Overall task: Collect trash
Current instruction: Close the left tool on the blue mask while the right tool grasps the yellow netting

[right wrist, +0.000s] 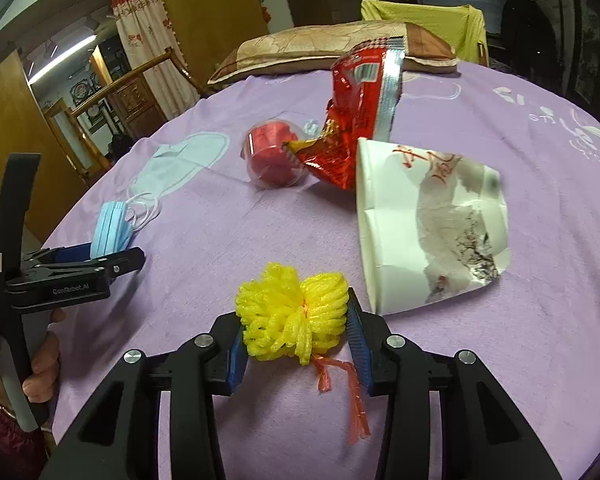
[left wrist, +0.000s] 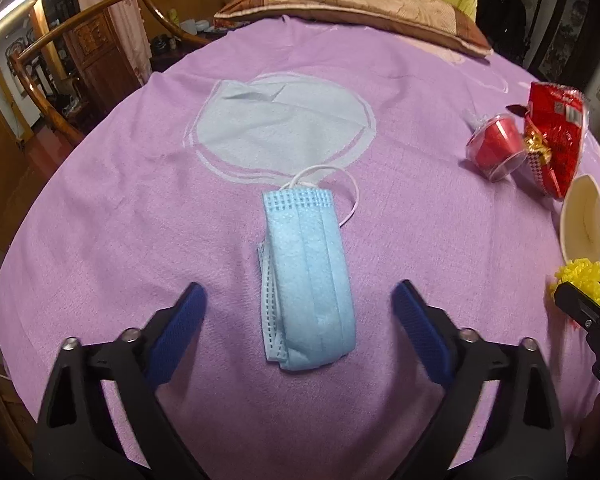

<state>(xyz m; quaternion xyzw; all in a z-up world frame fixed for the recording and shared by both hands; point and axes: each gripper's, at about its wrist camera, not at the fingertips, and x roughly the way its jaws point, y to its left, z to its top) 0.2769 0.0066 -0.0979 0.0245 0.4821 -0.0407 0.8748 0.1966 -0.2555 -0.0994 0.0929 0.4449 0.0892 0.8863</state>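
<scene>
Purple bedspread, patterned pillow, wooden chair, floral curtain

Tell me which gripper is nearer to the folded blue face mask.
Left. The left gripper straddles the blue face mask, open fingers on either side. The right gripper sits off to the mask's right, closed around the yellow foam net.

A lived-in home bedroom.
A bed under a purple sheet carried a brown patterned pillow; beside it stood a carved wooden chair, a floral curtain and wooden doors.
</scene>
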